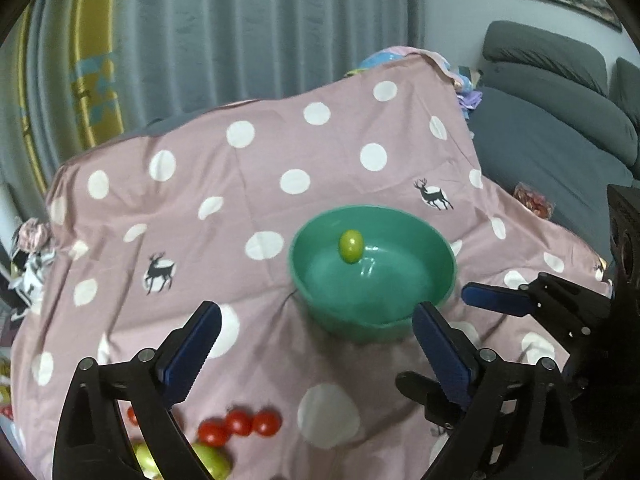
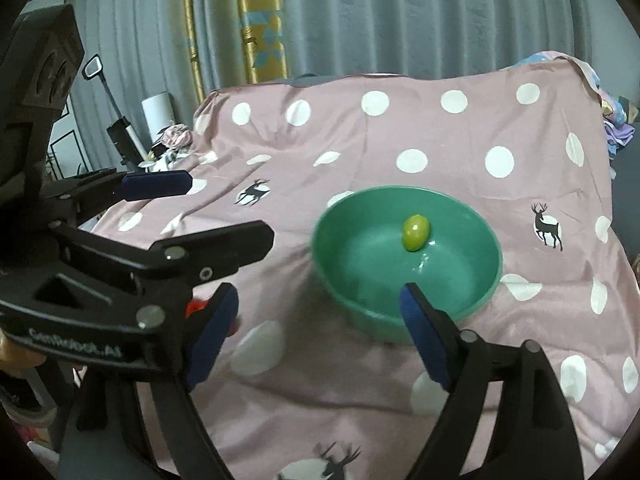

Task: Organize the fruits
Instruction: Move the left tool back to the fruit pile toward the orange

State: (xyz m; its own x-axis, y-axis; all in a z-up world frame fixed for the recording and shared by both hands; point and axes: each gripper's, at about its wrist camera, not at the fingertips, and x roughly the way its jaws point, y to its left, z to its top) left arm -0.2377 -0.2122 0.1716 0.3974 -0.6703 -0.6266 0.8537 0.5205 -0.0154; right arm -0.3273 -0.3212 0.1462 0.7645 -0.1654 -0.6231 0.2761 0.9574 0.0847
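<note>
Hovering both open grippers by the green bowl (image 1: 372, 276) on the dotted pink cloth (image 1: 240, 208).
My left gripper (image 1: 316, 336) and my right gripper (image 2: 320, 316) stand wide apart with nothing between their blue pads. One yellow-green fruit (image 1: 351, 246) lies inside the bowl (towards its far wall). Three red tomatoes (image 1: 240, 426) sit on the cloth beneath my left fingers, beside larger green fruits (image 1: 212, 460).

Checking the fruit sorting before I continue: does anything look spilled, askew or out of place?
Nothing is spilled. The green bowl sits upright with one small green fruit inside. Red tomatoes and green fruits still lie loose on the cloth.
</note>
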